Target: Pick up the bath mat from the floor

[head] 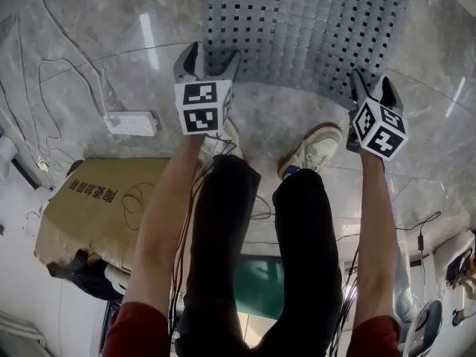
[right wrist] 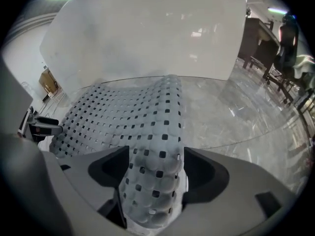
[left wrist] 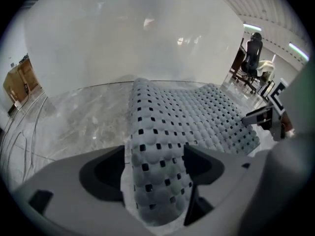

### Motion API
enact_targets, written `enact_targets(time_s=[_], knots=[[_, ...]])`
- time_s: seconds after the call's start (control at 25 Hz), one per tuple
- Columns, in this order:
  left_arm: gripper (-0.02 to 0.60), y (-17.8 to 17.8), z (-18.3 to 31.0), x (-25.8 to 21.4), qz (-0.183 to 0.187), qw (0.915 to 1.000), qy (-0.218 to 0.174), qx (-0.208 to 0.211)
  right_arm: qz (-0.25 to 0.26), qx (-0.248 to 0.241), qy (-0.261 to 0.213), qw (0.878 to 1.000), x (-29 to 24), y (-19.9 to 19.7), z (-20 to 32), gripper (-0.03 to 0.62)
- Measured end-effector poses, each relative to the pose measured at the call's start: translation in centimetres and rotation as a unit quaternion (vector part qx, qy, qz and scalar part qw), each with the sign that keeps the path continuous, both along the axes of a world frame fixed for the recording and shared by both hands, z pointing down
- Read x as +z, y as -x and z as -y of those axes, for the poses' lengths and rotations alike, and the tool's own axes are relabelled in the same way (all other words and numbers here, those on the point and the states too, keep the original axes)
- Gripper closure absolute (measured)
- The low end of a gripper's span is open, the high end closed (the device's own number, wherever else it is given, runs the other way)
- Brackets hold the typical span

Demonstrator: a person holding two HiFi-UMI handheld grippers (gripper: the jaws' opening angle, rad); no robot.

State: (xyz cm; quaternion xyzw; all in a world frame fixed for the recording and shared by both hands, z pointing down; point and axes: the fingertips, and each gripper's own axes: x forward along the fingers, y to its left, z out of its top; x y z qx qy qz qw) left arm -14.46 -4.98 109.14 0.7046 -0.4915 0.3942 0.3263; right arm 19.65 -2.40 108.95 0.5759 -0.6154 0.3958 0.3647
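Bath mat [head: 312, 28], one, on floor [head: 97, 43]; left gripper [head: 208, 58] and right gripper [head: 374, 88] jaws wide apart, straddling its edge.

Cannot see the far end of the bath mat [head: 305, 28], cut off by the head view's top edge. Cannot see its near corners either, covered by the left hand-held gripper [head: 208, 56] and the right hand-held gripper [head: 373, 88]. Same in both gripper views: near edge lost under the gripper bodies. Cannot read the print on the cardboard box [head: 97, 207], partly behind an arm [head: 167, 207]. Too small to make out clearly: the chairs [left wrist: 252, 53] far off.
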Motion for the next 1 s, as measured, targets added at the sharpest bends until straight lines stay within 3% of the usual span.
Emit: enact_targets(time_s=[0.24, 0.36, 0.68, 0.76, 1.0], knots=[[0.218, -0.2, -1.3, 2.7, 0.004, 0.9981, 0.055, 0.029, 0.009, 0.001, 0.018, 1.000, 1.6, -0.1, -0.1, 0.249], [0.219, -0.2, -1.5, 3.1, 0.014, 0.9973, 0.057, 0.043, 0.015, 0.012, 0.023, 1.000, 2.0, -0.3, 0.1, 0.249], [0.223, 0.3, -1.3, 3.5, 0.023, 0.9968, 0.073, 0.023, 0.005, 0.019, 0.023, 1.000, 2.1, -0.3, 0.1, 0.258], [0.295, 0.2, -1.3, 3.3, 0.013, 0.9965, 0.082, 0.006, 0.003, 0.019, 0.023, 1.000, 1.9, -0.2, 0.2, 0.272], [0.361, -0.7, -2.1, 3.0, -0.001, 0.9923, 0.123, -0.016, 0.002, 0.007, 0.018, 1.000, 1.0, 1.2, 0.3, 0.378]])
